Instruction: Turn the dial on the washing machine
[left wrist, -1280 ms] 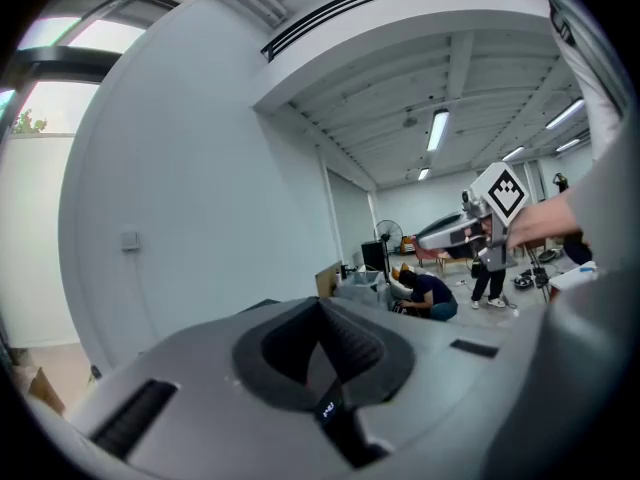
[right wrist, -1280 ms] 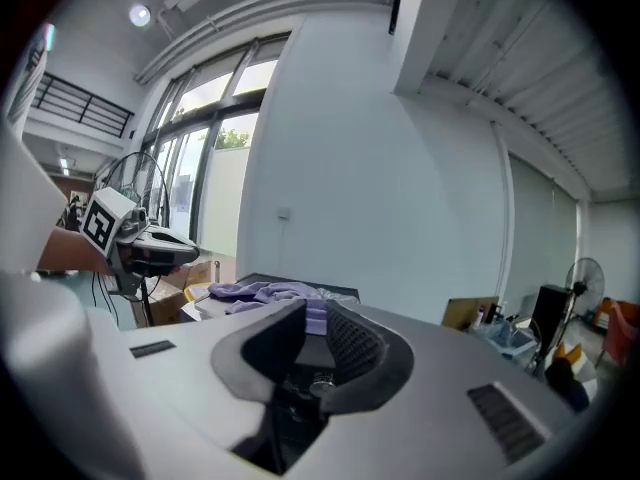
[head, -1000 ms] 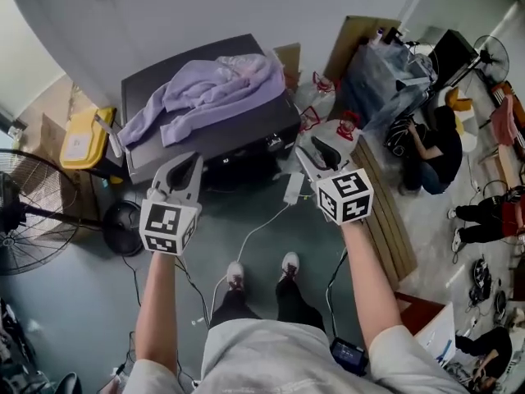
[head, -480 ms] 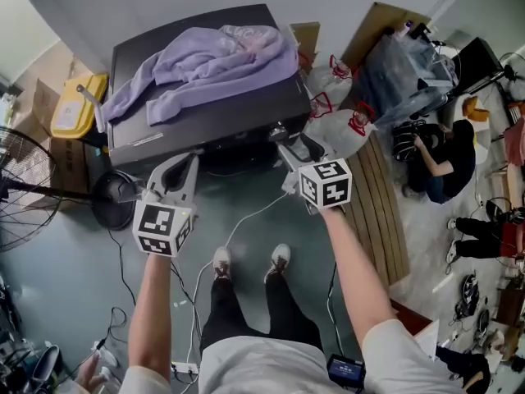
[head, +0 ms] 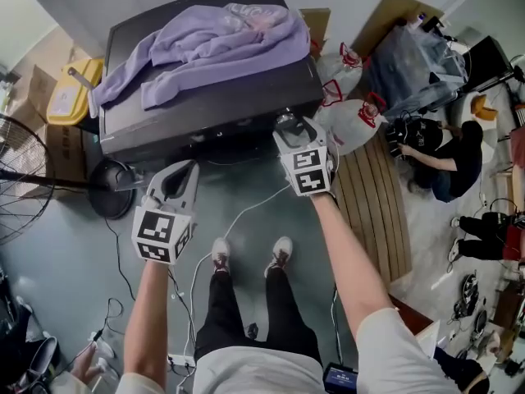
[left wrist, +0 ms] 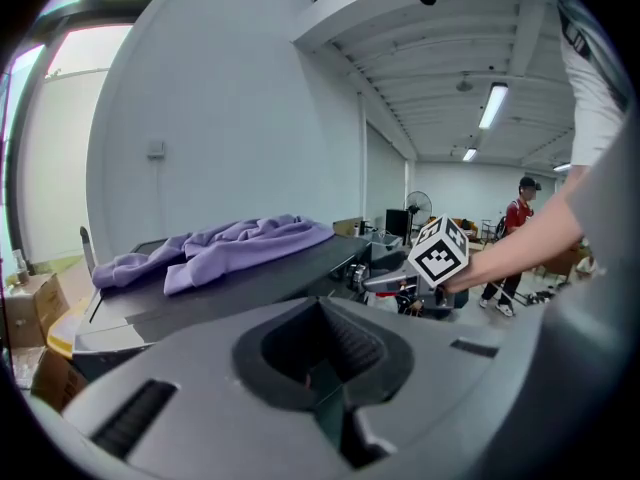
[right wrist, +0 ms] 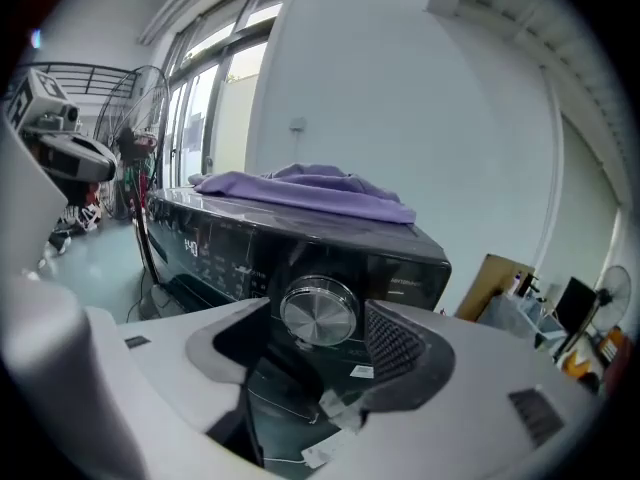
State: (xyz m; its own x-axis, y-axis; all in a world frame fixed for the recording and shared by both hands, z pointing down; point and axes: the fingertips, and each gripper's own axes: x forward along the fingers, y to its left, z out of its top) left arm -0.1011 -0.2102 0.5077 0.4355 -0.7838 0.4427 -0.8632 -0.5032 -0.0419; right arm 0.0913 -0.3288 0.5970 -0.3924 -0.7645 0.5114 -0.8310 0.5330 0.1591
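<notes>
A dark washing machine (head: 205, 113) has a purple garment (head: 205, 43) lying on its lid. The silver dial (right wrist: 319, 311) sits on the machine's front panel (right wrist: 230, 238). My right gripper (head: 293, 130) is up against that panel. In the right gripper view the right gripper (right wrist: 318, 320) has the dial in the gap between its jaws. The jaws are opening and the pads stand clear of the dial. My left gripper (head: 172, 180) hangs lower left, away from the machine, shut and empty. The left gripper view shows the machine top (left wrist: 250, 288) and the right gripper (left wrist: 400, 280).
A yellow box (head: 70, 93) and a standing fan (head: 16, 179) are left of the machine. White bags with red handles (head: 353, 121) and a wooden pallet (head: 381, 203) lie to its right. A white cable (head: 246, 220) runs over the floor. A person (head: 443, 150) sits far right.
My right gripper has moved up and left to the machine's front, at the dial, and its jaws have spread. The left gripper has barely shifted.
</notes>
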